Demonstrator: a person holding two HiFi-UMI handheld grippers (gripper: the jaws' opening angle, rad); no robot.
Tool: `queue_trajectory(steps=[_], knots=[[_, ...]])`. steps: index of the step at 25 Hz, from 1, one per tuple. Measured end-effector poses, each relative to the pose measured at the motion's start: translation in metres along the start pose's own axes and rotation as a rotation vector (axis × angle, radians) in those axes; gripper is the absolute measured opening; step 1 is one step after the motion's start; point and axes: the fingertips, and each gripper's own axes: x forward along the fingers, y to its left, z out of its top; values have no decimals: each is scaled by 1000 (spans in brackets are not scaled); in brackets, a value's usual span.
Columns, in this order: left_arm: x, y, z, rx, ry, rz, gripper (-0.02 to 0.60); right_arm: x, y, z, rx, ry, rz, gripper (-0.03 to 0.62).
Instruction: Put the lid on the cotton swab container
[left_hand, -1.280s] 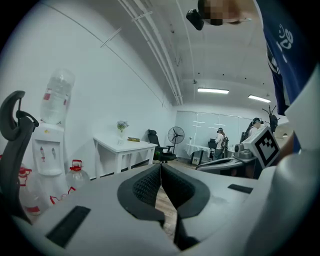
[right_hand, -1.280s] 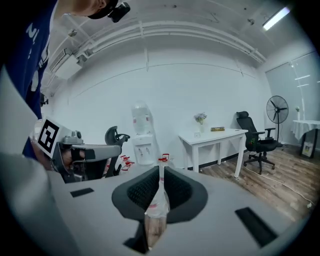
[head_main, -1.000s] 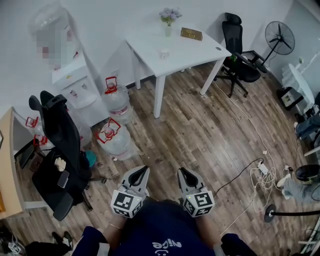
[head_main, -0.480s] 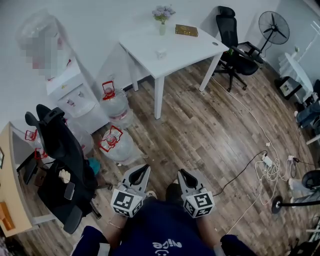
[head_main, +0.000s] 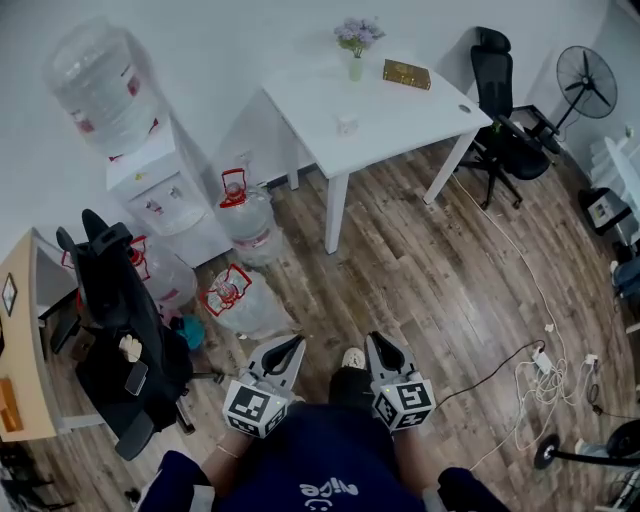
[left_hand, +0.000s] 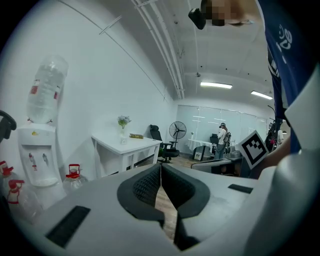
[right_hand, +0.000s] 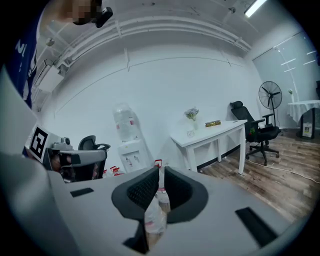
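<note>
A small white container (head_main: 346, 124) that may be the cotton swab container stands on the white table (head_main: 400, 120) far across the room; I cannot make out its lid. It also shows tiny in the left gripper view (left_hand: 123, 140) and the right gripper view (right_hand: 190, 133). My left gripper (head_main: 284, 350) and right gripper (head_main: 383, 348) are held side by side close to the person's body, well short of the table. The left jaws meet with nothing between them. The right jaws stand almost together and hold nothing.
On the table stand a vase of flowers (head_main: 357, 45) and a brown box (head_main: 406, 73). A water dispenser (head_main: 160, 185), floor water jugs (head_main: 243, 298), a black office chair (head_main: 120, 320), a second chair (head_main: 505, 110), a fan (head_main: 586, 75) and floor cables (head_main: 545, 365) surround the wooden floor.
The head view has swung and shifted, so the table now sits further right. Both grippers keep their place before the body, jaws unchanged. A shoe now shows between them.
</note>
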Motion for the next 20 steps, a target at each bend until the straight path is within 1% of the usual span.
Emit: queue_trajectory(steps=[2, 5, 8, 10, 14, 17, 20], knots=[[25, 2, 10, -9, -1, 16, 21, 13, -24, 16, 4, -10, 15, 60], [66, 5, 26, -40, -26, 41, 21, 29, -57, 38, -9, -19, 46, 60], [103, 5, 41, -22, -48, 78, 21, 39, -88, 53, -31, -18, 82, 60], [125, 3, 47, -21, -58, 96, 21, 43, -108, 60, -43, -12, 100, 60], [161, -7, 54, -43, -71, 122, 21, 53, -142, 68, -52, 12, 141, 60], [181, -13, 56, -34, -60, 137, 21, 63, -161, 69, -50, 41, 155, 60], [193, -14, 56, -35, -36, 133, 21, 66, -170, 72, -25, 39, 164, 60]])
